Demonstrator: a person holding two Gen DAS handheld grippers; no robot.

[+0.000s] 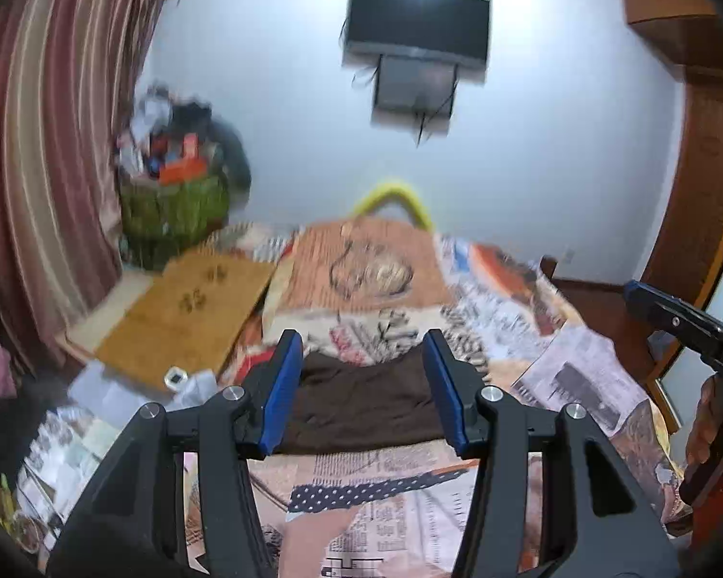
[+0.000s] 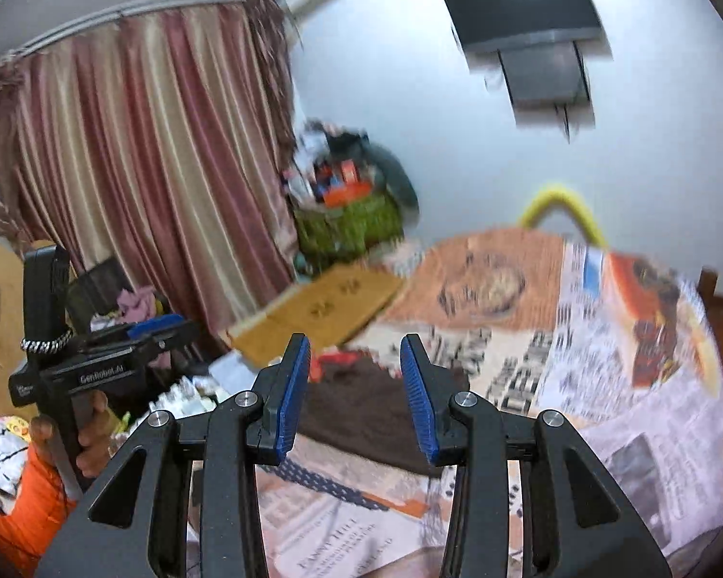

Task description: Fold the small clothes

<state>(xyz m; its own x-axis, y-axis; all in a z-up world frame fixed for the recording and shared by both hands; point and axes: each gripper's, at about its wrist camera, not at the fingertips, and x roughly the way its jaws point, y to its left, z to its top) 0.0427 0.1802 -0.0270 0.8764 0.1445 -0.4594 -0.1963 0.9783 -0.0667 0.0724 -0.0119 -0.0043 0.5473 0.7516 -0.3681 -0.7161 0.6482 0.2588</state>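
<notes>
A dark brown small garment lies flat on a table covered with newspaper sheets. My left gripper is open and empty, raised above the near side of the garment. The same garment shows in the right wrist view, below my right gripper, which is open and empty above it. The right gripper's body shows at the right edge of the left wrist view. The left gripper's body shows at the left of the right wrist view, held by a hand.
A flat cardboard sheet lies left of the table. A green basket full of items stands by the striped curtain. A TV hangs on the white wall. A wooden door frame is at right. Clutter lies at lower left.
</notes>
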